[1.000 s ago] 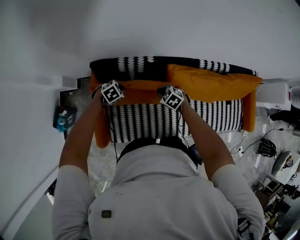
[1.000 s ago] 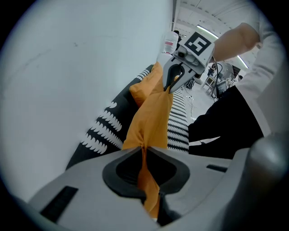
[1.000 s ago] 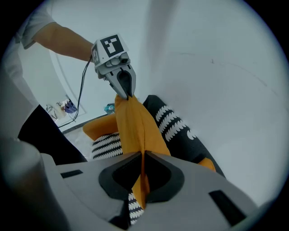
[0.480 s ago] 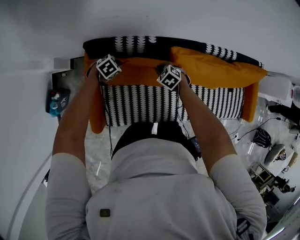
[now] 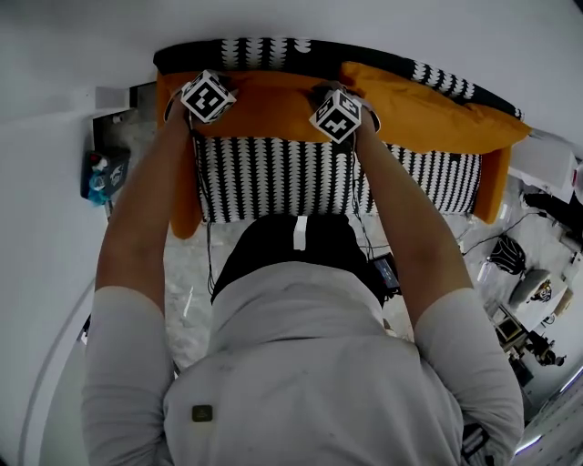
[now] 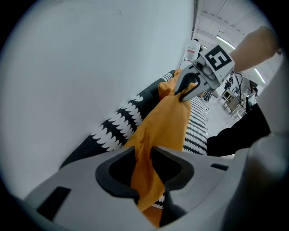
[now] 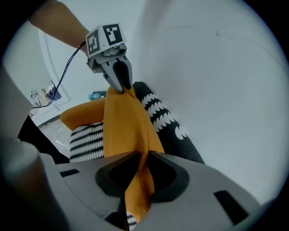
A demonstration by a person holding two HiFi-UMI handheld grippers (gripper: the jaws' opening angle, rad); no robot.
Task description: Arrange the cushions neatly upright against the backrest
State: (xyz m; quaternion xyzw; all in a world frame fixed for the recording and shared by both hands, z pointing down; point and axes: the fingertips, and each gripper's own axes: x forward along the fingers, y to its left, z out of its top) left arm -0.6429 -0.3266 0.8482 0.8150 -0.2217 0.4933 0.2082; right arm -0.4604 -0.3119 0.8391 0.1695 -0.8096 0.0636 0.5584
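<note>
An orange cushion point(image 5: 269, 96) stands on its edge along the sofa's black-and-white backrest point(image 5: 264, 53). My left gripper point(image 5: 214, 86) holds its top left corner and my right gripper point(image 5: 330, 96) its top right corner. In the left gripper view the orange fabric point(image 6: 162, 122) runs through my left gripper point(image 6: 143, 155); the right gripper view shows the same for my right gripper point(image 7: 143, 158). Both pairs of jaws have just been opening, with the fabric still filling the gap and touching the pads. A second orange cushion point(image 5: 437, 109) leans on the backrest to the right.
The sofa has a striped seat point(image 5: 273, 177) and orange armrests point(image 5: 187, 196). A white wall point(image 5: 364, 27) rises right behind the backrest. A blue object point(image 5: 96, 175) lies on the floor at the left; cables and clutter point(image 5: 510, 259) lie at the right.
Both grippers have carried the cushion away from me and down, from over the seat to the backrest. It now stands against the backrest.
</note>
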